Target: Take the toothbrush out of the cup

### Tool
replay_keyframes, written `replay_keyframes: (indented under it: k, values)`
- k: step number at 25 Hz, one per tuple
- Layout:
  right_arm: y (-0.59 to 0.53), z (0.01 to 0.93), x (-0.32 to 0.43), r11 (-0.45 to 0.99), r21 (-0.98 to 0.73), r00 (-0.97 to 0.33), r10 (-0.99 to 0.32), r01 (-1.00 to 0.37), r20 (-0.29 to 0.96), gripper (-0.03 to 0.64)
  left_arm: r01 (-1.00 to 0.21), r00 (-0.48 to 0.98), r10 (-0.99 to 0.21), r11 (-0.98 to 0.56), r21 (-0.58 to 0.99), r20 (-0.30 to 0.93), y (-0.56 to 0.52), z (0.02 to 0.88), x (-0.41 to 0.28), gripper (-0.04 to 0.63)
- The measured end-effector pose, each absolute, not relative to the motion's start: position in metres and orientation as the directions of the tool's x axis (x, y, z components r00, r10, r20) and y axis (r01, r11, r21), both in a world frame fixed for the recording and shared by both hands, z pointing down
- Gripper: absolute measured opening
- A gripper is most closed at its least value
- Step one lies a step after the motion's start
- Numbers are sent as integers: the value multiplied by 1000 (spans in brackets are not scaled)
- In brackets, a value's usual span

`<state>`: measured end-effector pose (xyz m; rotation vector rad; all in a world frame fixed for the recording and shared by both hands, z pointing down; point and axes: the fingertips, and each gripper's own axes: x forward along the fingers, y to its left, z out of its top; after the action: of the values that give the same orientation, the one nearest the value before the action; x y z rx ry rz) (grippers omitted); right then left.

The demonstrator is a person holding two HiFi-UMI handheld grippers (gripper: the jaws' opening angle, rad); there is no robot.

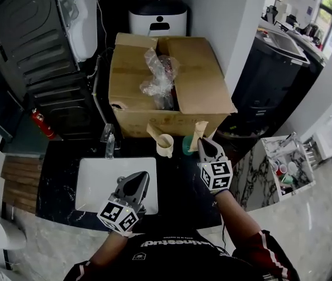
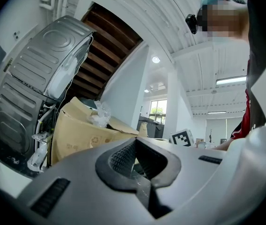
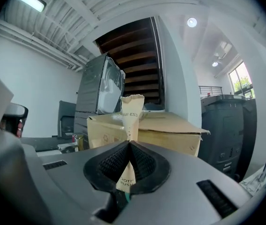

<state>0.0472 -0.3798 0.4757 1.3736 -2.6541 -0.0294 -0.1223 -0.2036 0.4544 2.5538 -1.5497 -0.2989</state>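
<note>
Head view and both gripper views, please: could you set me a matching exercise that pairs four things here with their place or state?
Things
1. wrapped toothbrush
2. beige cup
3. left gripper
4. cardboard box

Places or states
A. flaps open, plastic wrap inside
B. shut, nothing between its jaws
C. clamped in the right gripper
D. upright on the dark counter, in front of the box

Pairs: 1-C, 2-D, 3-B, 4-A
</note>
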Motion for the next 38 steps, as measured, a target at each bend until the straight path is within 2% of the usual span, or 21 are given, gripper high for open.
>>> replay_keyframes:
  k: [15, 31, 32, 35, 38]
  values:
    - [-202, 486, 85, 560, -10, -555, -819, -829, 145, 38, -833, 489, -867, -497, 241, -100, -210, 458, -96, 14]
    - [-208, 477, 74, 565, -74, -570, -811, -822, 133, 38, -834, 493, -862, -507, 218, -119, -208, 463, -101, 17]
    - [-207, 476, 73, 568, -73, -573, -809, -820, 133, 38, -837, 491, -863, -506, 210, -121, -208, 462, -100, 29]
    - [-208, 474, 71, 574, -62, -577, -807, -817, 126, 38, -839, 493, -862, -507, 197, -118, -211, 462, -99, 166]
    - [-209, 476, 71, 574, -63, -577, -807, -817, 130, 38, -840, 483, -869, -495, 222, -110, -215, 466, -101, 187]
